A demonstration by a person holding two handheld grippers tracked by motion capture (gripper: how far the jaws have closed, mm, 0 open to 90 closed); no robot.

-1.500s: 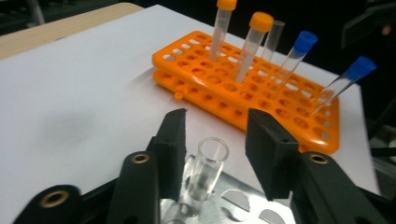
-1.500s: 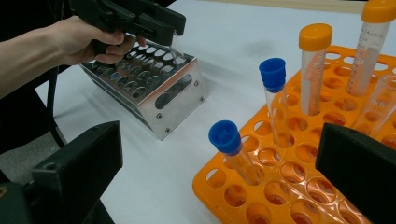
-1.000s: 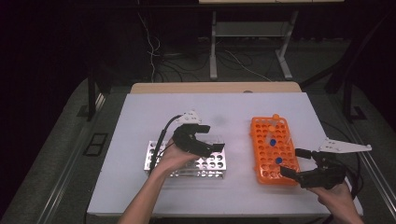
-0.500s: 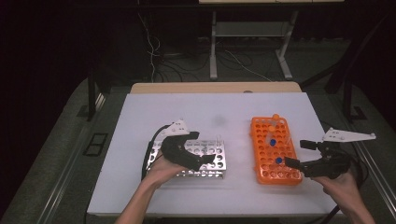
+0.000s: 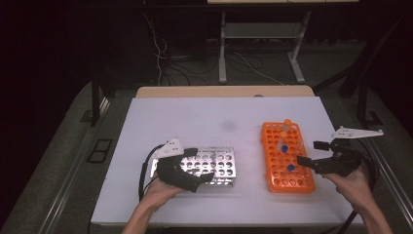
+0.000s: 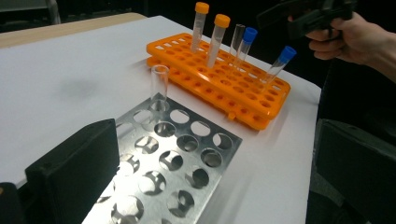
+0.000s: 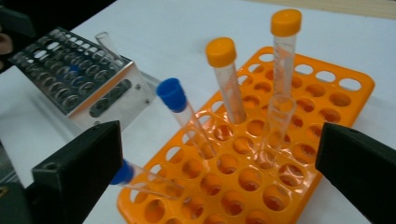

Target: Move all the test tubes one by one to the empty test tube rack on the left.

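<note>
White tabletop [image 5: 195, 122] fills the middle of the high view; dark floor with cables and a metal stand behind it at the top.

Orange tube rack [image 5: 285, 156], right of centre. It carries two orange-capped tubes [image 7: 224, 79] at its far end, two blue-capped tubes [image 7: 180, 109] leaning nearer the front, and one uncapped clear tube [image 7: 278, 121] between them.

Metal tube rack [image 5: 214, 163], lower centre-left, well apart from the orange one. One uncapped glass tube [image 6: 159, 86] stands upright in a far corner hole; the other holes in sight are empty.

Left tongs [image 5: 199, 165] at lower left, over the near-left part of the metal rack, jaws just opened to full width, nothing between them. In the left gripper view the glass tube stands beyond the jaws, apart from them.

Right tongs [image 5: 311, 153] at lower right, at the orange rack's right edge, jaws wide apart and empty. In the right gripper view the capped tubes stand ahead between the jaws; the lowest blue cap [image 7: 123, 172] sits just beside the left jaw.
</note>
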